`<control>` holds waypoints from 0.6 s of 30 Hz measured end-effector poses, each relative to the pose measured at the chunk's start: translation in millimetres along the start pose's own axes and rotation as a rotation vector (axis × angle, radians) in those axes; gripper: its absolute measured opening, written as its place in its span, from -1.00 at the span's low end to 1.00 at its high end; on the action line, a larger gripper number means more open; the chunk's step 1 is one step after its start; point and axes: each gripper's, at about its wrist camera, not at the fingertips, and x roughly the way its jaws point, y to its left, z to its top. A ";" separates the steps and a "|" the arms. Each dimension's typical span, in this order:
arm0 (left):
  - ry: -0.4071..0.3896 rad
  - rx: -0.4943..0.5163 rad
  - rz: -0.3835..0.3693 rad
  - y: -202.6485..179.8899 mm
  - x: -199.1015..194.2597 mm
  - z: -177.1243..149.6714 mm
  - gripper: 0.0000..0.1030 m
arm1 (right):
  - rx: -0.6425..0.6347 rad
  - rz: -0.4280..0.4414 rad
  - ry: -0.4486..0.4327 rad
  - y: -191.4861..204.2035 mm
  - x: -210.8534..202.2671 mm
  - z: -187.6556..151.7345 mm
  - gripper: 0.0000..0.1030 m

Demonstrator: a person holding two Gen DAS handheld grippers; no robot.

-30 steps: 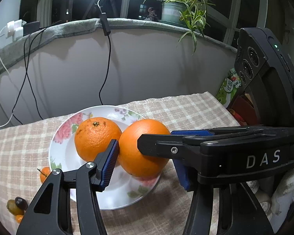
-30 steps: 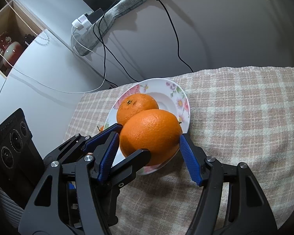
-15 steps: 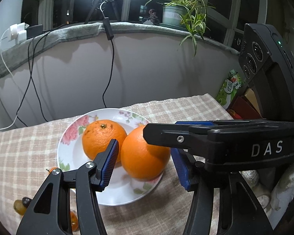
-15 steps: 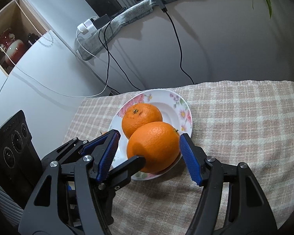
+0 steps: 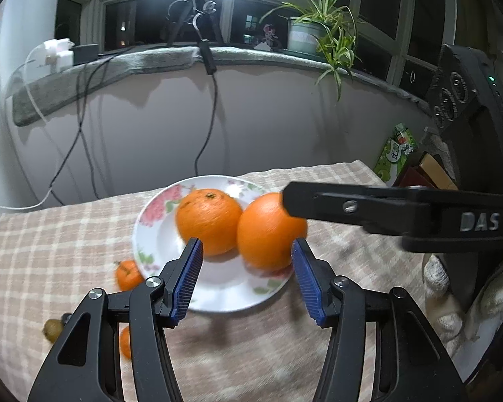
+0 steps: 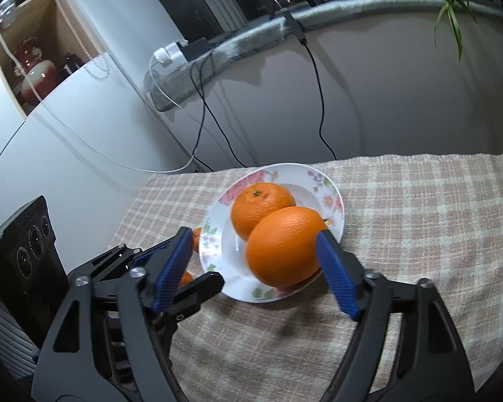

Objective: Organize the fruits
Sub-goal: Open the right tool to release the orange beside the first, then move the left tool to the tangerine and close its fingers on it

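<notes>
Two large round oranges sit touching on a white floral-rimmed china plate [image 6: 335, 197], which rests on a beige checked cloth [image 6: 419, 221] over the table. The nearer, right-hand orange [image 6: 283, 246] lies at the plate's near right edge, straight ahead of the right gripper [image 6: 251, 269]; the farther, left-hand orange [image 6: 261, 206] sits behind it toward the plate's middle. The right gripper's jaws have just been opening and now stand wide apart: the nearer orange lies between the blue ribbed pads, the left one well clear of the peel, while whether the right one [image 6: 335, 274] touches it cannot be told, so this looks like a release. In the left wrist view the left gripper [image 5: 248, 278] hovers over the plate's near rim, its pads apart and holding nothing, and its jaws have been opening slightly. A small orange fruit with a stem [image 5: 128, 273] lies on the cloth just left of the plate, nearer the left gripper, which seems the likelier one to fetch it.
</notes>
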 end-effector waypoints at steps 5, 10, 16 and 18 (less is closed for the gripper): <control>-0.011 -0.037 0.039 23.1 -18.4 -11.3 0.10 | -0.074 -0.011 -0.058 22.3 -8.4 -11.4 0.67; -0.009 -0.081 0.102 54.1 -36.8 -27.2 0.10 | -0.197 -0.065 -0.056 51.2 -5.7 -24.3 0.67; 0.002 -0.158 0.167 97.6 -55.3 -49.9 0.09 | -0.287 -0.058 -0.015 77.9 6.5 -44.3 0.67; 0.007 -0.180 0.180 109.3 -58.9 -55.9 0.09 | -0.290 -0.029 0.006 83.4 13.9 -48.9 0.67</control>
